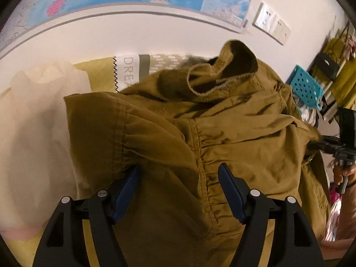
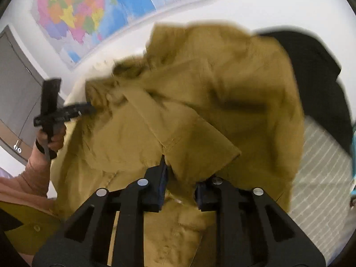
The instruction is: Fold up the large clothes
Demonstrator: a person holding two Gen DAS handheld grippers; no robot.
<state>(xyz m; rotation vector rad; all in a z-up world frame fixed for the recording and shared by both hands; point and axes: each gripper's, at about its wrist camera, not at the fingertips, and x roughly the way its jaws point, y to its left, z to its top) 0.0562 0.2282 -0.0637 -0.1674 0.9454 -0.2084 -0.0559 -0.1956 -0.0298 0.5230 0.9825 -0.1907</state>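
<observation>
In the left wrist view, 1 large olive-brown cotton jacket with gathered seams point(image 1: 200, 129) is seen bunched and raised over a bed, its collar uppermost; no finished fold is visible, so the task is judged to be at an early stage, with nearly all the folding left. The left tool point(image 1: 179, 191) is spread wide, the cloth lying between its blue pads without being pinched. Beside the jacket, 1 pale cream garment point(image 1: 40, 111) is spread on the yellow bedcover point(image 1: 100, 71), and 1 turquoise perforated basket point(image 1: 306, 86) stands at the right. In the right wrist view, the same jacket is blurred and hangs in front of the wall map point(image 2: 89, 11). The right tool point(image 2: 180, 184) is nearly closed, and a flap of the jacket is apparently gripped between its pads. 2 tools are counted.
</observation>
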